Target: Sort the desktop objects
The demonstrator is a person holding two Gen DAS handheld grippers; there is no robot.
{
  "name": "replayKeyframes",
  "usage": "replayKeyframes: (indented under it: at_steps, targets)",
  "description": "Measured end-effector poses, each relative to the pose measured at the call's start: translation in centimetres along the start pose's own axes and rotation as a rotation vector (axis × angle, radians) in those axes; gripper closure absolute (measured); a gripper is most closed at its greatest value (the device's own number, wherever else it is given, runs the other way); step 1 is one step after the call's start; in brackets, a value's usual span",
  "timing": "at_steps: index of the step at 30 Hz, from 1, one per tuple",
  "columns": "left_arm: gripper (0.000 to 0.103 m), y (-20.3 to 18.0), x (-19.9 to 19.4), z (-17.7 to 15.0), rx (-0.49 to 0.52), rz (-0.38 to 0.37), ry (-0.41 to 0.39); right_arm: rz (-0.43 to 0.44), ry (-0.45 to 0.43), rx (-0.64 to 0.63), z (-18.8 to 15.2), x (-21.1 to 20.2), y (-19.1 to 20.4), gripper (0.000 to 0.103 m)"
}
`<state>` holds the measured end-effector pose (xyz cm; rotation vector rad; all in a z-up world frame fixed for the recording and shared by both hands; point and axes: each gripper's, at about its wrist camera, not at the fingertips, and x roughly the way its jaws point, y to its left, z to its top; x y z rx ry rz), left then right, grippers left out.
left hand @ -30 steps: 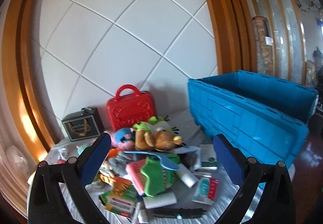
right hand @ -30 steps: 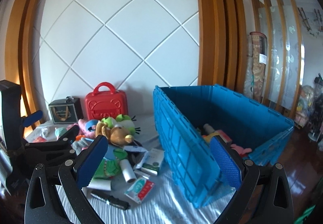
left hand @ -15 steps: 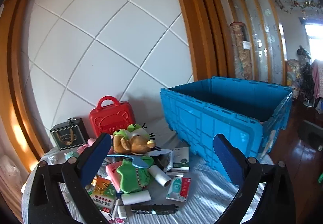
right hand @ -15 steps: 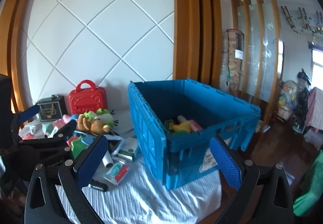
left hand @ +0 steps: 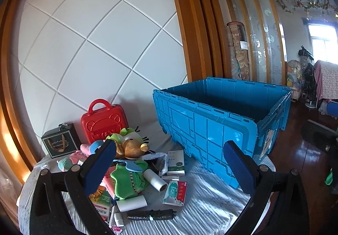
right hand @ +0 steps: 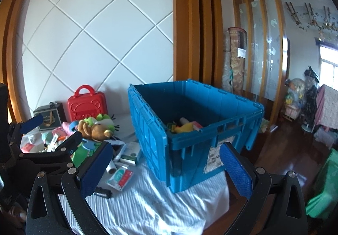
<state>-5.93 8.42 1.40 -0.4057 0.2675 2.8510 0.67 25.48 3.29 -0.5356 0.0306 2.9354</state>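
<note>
A pile of toys and small items lies on the left of the cloth-covered table (left hand: pixel 211 209). It holds a brown plush (left hand: pixel 131 146), a green plush (left hand: pixel 126 177), white rolls (left hand: pixel 155 180), a red-green packet (left hand: pixel 175 190) and a black folded umbrella (left hand: pixel 150 215). A big blue crate (left hand: pixel 211 129) stands on the right of the pile. Inside the crate (right hand: pixel 152 129) are a yellow toy (right hand: pixel 186 127) and a few other pieces. My left gripper (left hand: pixel 169 146) is open over the pile's near side and holds nothing. My right gripper (right hand: pixel 165 148) is open before the crate's near corner and holds nothing.
A red toy case (left hand: pixel 103 122) and a black box (left hand: pixel 59 144) stand against the white panelled wall behind the pile. The left gripper (right hand: pixel 51 132) shows at the left of the right wrist view. Dark wooden floor (right hand: pixel 285 150) lies beyond the table's right edge.
Both grippers have drawn back from the table and swung to the right, so the pile looks smaller and the crate fills more of each view. Both stay open.
</note>
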Motion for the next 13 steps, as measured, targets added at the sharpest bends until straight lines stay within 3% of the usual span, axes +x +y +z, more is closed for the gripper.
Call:
replayKeyframes:
  at_steps: [13]
  targets:
    - [0.000,0.13,0.23,0.36,-0.010,0.005,-0.012,0.001,-0.016,0.006,0.80,0.41,-0.72,0.001]
